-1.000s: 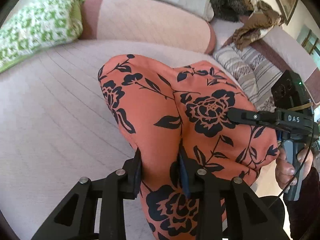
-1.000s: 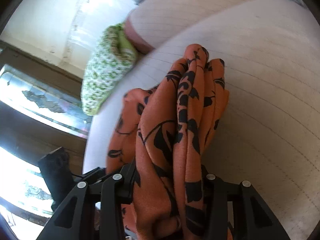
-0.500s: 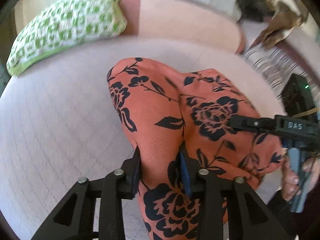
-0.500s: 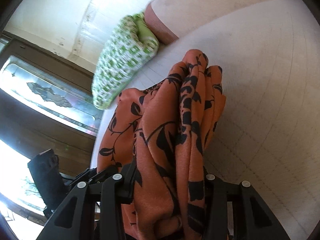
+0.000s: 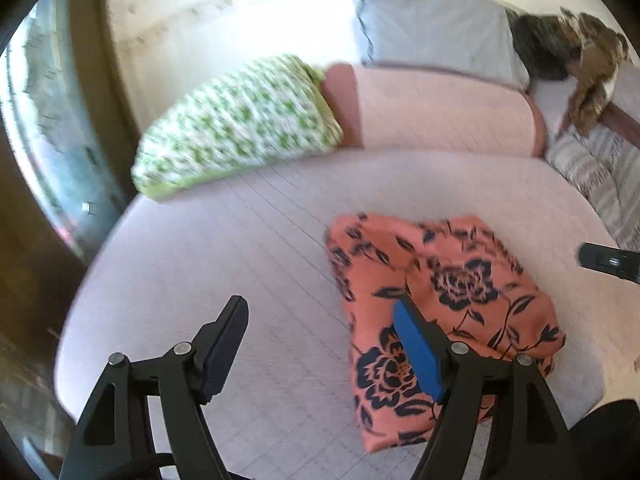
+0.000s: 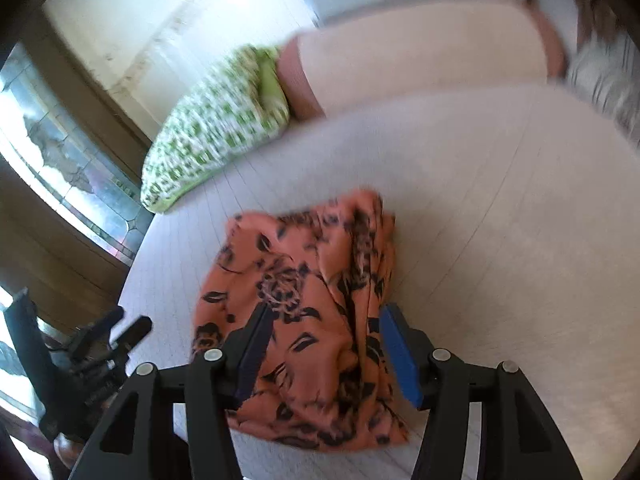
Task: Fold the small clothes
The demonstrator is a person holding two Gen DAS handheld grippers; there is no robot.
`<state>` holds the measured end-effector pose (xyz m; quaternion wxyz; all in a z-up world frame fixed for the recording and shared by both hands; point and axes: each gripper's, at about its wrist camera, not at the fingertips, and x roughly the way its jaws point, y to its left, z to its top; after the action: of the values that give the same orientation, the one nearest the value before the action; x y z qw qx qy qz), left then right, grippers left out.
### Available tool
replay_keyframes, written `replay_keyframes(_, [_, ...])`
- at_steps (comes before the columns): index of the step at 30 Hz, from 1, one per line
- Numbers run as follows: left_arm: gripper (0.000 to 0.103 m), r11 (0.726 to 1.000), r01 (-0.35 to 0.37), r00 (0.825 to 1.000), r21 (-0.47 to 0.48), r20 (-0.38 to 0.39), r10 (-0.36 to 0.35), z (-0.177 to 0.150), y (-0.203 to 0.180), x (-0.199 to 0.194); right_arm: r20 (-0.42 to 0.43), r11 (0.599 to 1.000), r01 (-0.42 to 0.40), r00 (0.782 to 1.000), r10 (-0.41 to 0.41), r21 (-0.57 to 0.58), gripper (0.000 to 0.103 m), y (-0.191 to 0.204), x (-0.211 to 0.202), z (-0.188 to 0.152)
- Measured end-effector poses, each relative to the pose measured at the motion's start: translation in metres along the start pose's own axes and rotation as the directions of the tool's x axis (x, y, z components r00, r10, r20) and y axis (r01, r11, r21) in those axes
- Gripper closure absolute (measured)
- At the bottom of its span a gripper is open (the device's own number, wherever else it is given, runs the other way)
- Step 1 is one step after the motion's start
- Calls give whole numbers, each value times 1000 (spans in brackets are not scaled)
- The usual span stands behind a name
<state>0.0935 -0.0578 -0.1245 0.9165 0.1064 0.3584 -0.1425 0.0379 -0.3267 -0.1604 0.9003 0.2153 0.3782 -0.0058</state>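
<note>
The orange flowered cloth (image 5: 440,300) lies folded on the bed (image 5: 240,260), near its front edge. The left tool (image 5: 320,344) and right tool (image 6: 320,344) have just opened and hold nothing. This fold looks done. Farther back lies a green pillow (image 5: 240,120).

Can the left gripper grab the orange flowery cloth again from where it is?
Probably yes. The left gripper has just been opening and holds nothing, and the orange flowery cloth lies flat on the bed just beside it, with nothing between.
</note>
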Motion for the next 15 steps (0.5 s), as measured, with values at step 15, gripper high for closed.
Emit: replay_keyframes(15, [14,988,-124,963,-91,229,141,10,38,-139,206,984,126,974,-99,-123,36,90,-124,-40])
